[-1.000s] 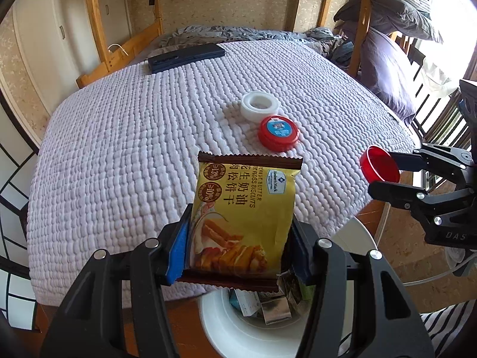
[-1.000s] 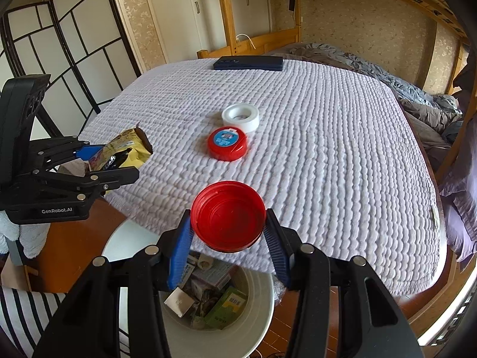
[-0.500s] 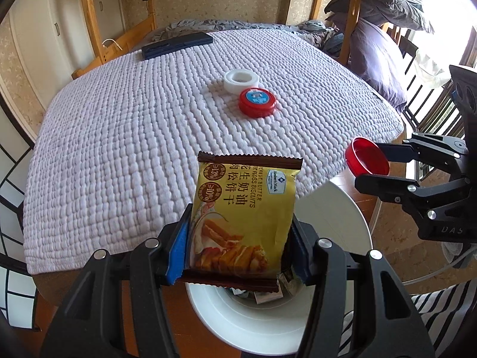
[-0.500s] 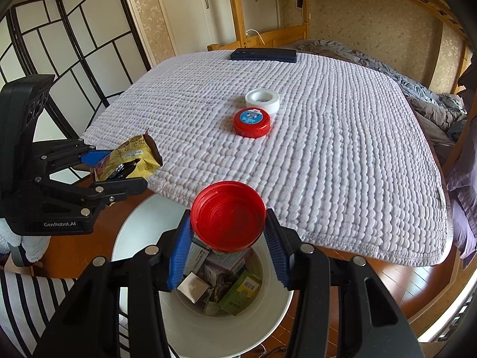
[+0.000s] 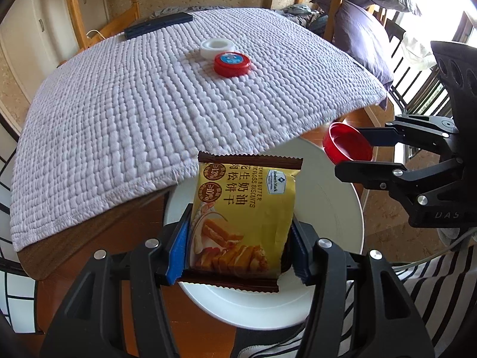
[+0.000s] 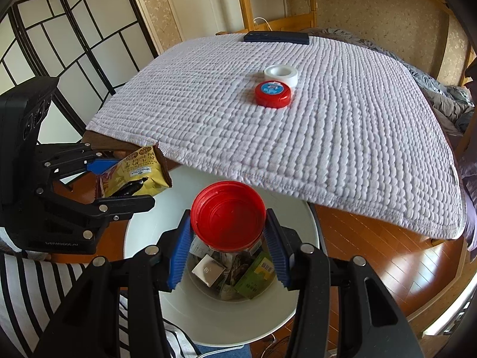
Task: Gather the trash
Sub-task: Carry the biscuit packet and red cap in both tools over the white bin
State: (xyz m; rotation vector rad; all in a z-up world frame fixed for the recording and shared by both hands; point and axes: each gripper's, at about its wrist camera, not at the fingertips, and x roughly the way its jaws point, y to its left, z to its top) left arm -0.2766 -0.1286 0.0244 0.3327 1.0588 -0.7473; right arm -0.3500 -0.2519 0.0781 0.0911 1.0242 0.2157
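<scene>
My left gripper (image 5: 238, 247) is shut on a yellow biscuit wrapper (image 5: 241, 217) and holds it over the white trash bin (image 5: 337, 208). My right gripper (image 6: 228, 247) is shut on a red lid (image 6: 228, 214) over the same bin (image 6: 226, 322), which holds several wrappers and boxes. The right gripper with the lid (image 5: 347, 146) shows at the right in the left wrist view. The left gripper with the wrapper (image 6: 137, 176) shows at the left in the right wrist view.
A table with a white quilted cloth (image 6: 328, 119) stands behind the bin. On it lie a red round tin (image 6: 272, 93), a white tape roll (image 6: 280, 74) and a dark flat case (image 6: 275, 37). The floor is wood. A folding screen (image 6: 68, 53) stands to the left.
Both grippers have drawn back from the table edge and down, and now hang over the bin's opening. Each keeps its hold on its item.
</scene>
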